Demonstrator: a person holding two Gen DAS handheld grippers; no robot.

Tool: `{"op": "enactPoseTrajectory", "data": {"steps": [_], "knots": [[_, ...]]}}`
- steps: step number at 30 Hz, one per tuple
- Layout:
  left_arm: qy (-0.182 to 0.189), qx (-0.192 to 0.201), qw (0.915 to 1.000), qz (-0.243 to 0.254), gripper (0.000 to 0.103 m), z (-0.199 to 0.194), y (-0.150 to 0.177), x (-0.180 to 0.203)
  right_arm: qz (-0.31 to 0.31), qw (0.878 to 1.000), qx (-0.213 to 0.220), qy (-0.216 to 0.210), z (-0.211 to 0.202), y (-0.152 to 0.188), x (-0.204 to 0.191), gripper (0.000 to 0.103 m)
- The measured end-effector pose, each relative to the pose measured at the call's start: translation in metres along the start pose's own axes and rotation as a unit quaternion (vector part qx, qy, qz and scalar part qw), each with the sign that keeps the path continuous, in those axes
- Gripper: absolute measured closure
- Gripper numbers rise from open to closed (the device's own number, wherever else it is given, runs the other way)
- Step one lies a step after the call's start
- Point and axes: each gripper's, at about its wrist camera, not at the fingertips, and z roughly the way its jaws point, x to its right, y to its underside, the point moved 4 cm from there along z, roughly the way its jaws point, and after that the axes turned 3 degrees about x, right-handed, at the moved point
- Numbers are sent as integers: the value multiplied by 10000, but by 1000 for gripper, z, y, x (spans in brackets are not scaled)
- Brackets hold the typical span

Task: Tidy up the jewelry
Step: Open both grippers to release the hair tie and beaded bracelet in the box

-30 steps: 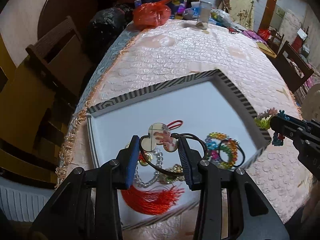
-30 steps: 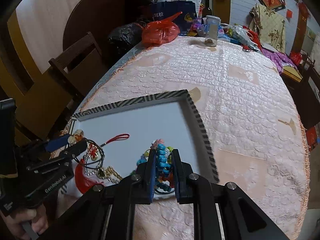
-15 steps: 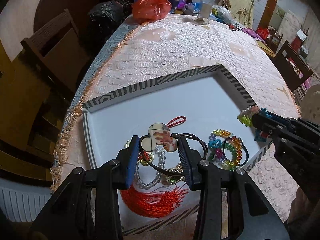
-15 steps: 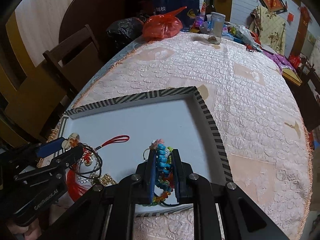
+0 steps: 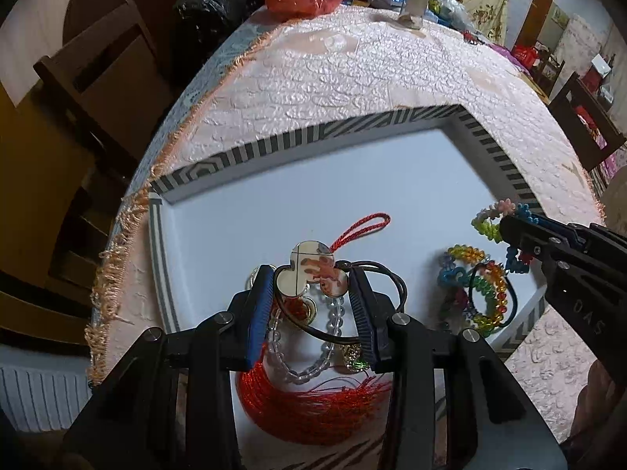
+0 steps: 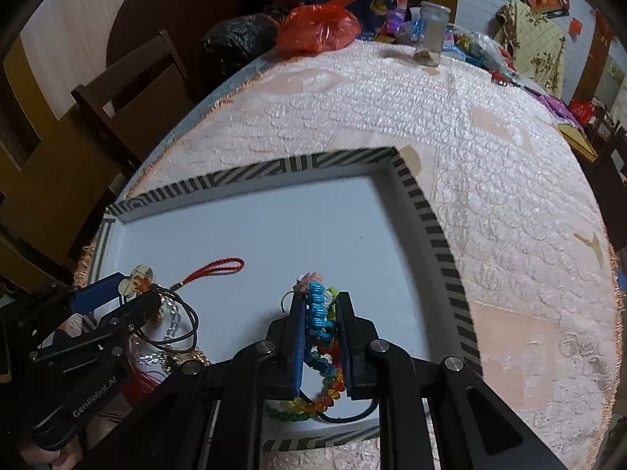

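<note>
Two loads hang low over the white tray (image 5: pixel 392 180): left tongs (image 5: pixel 311 280) clamp the tasselled charm (image 5: pixel 313 270), right tongs (image 6: pixel 319 305) pinch a beaded bracelet (image 6: pixel 319 305). Best lower each onto bare tray, apart from the heap, before releasing.

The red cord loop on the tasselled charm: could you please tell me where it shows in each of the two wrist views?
Left wrist view: the red cord loop lies near the picture's middle, on the white tray floor just above the left gripper.
Right wrist view: the loop sits at lower left, right of the left gripper.
Shared landmark: the tray's striped far corner.
</note>
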Motion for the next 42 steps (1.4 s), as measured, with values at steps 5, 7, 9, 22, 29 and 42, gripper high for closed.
{"op": "enactPoseTrajectory", "data": {"steps": [5, 7, 9, 22, 29, 42], "knots": [[-12, -98, 10000, 7, 65, 10, 5, 1, 17, 9999, -130, -11, 13, 7, 2, 89], [2, -130, 9999, 7, 65, 13, 7, 2, 29, 9998, -186, 5, 18, 11, 3, 89], [-44, -109, 9999, 37, 65, 14, 8, 2, 41, 9997, -238, -3, 23, 13, 4, 89], [-148, -134, 9998, 23, 65, 22, 10, -2, 2, 9994, -360, -10, 36, 21, 1, 89], [-158, -132, 9998, 20, 65, 23, 10, -1, 33, 9994, -347, -50, 36, 21, 2, 89], [-127, -131, 9996, -193, 52, 17, 9, -6, -69, 9999, -77, -96, 16, 14, -3, 56]]}}
